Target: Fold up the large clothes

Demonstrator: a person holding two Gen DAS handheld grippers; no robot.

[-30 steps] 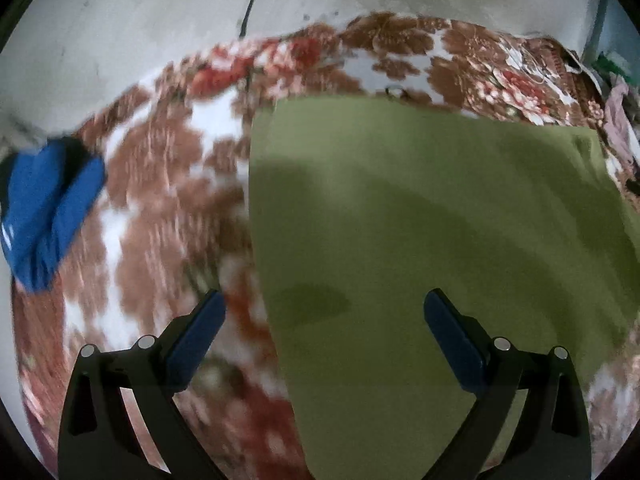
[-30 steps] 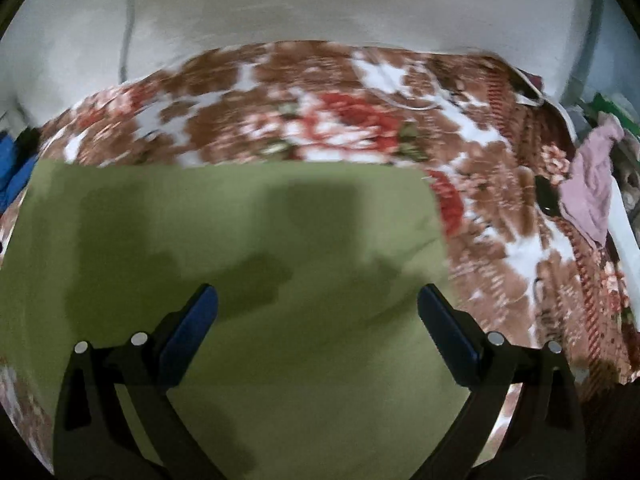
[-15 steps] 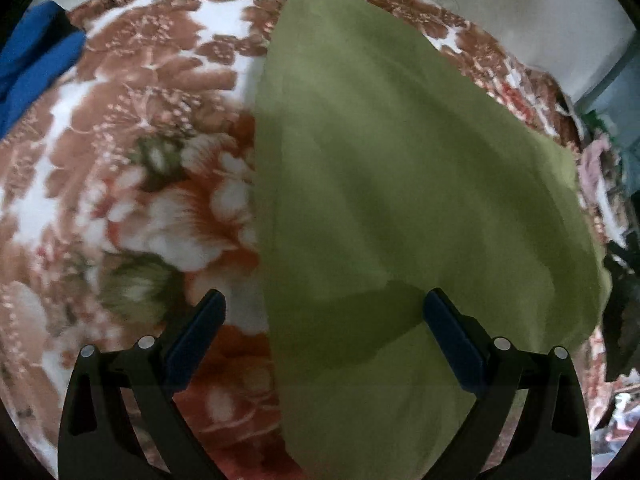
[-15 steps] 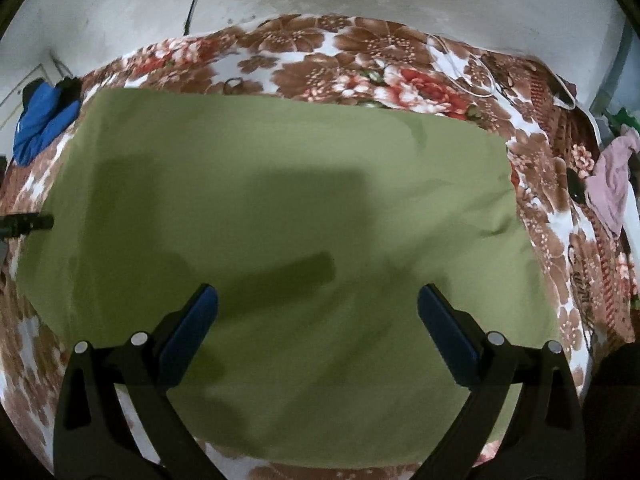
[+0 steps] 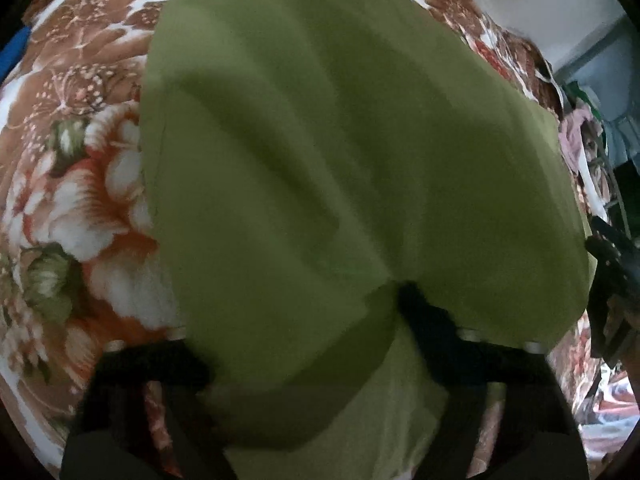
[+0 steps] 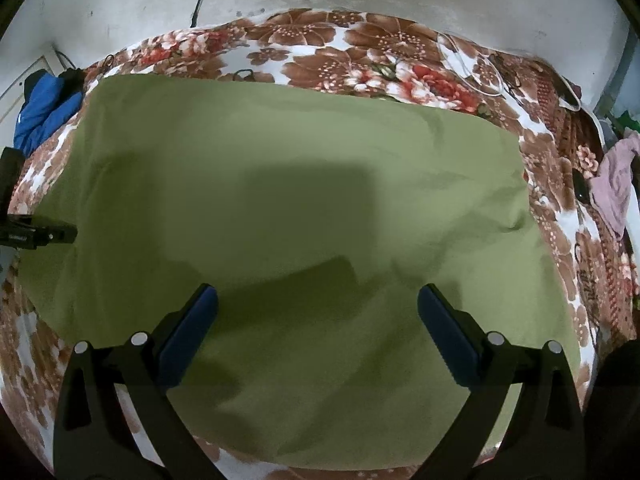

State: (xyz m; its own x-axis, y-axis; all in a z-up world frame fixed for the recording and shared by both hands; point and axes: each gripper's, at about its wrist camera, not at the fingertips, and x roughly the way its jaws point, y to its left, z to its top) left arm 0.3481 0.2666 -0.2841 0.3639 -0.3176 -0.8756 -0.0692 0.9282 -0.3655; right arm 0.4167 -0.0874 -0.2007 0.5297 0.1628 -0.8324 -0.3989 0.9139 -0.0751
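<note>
— Where's the cloth?

— The green cloth [image 6: 288,208] lies spread flat on the floral bed [image 6: 360,48], covering most of it. The right tool [image 6: 318,328] hovers over its near edge, jaws wide apart, gripping nothing.

— And the left tool [image 5: 304,340]?

— Its jaws have just been closing, cloth bunched between them — too blurred to say if it's pinched. A thin catch could slip out.

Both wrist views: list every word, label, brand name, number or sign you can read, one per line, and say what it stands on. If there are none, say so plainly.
None can be read in either view.
green cloth: plain, with no print or label showing.
floral bedspread: flower pattern only, no lettering.
blue garment: too small to show any mark.
</note>
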